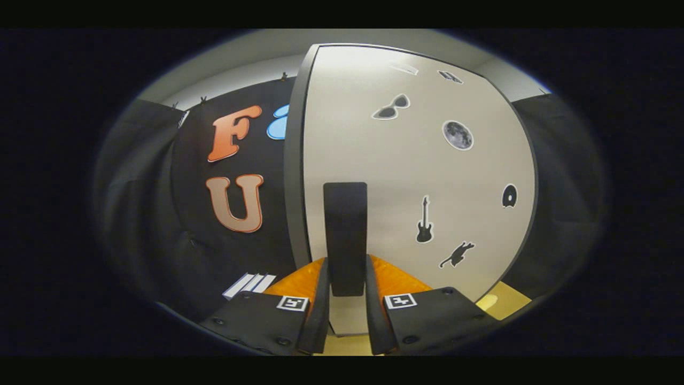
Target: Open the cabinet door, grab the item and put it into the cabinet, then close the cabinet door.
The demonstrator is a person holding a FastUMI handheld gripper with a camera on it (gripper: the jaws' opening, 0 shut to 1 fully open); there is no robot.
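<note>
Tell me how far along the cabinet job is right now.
Early or late, the frame alone doesn't say which. The gripper has its fingers either side of the dark handle on the cabinet door, which has stickers on its face; contact is unclear. I can't tell whether the item has gone in. Still left at least: working the door by this handle.

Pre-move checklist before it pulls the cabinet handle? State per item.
1. Handle between the fingers: ok.
2. Both fingers pressing on the handle: cannot tell; they sit close on either side of its lower end.
3. Gripper lined up with the upright handle: ok, centred.
4. Cabinet door closed or ajar: cannot tell.
5. Item to put inside located: cannot tell.
</note>
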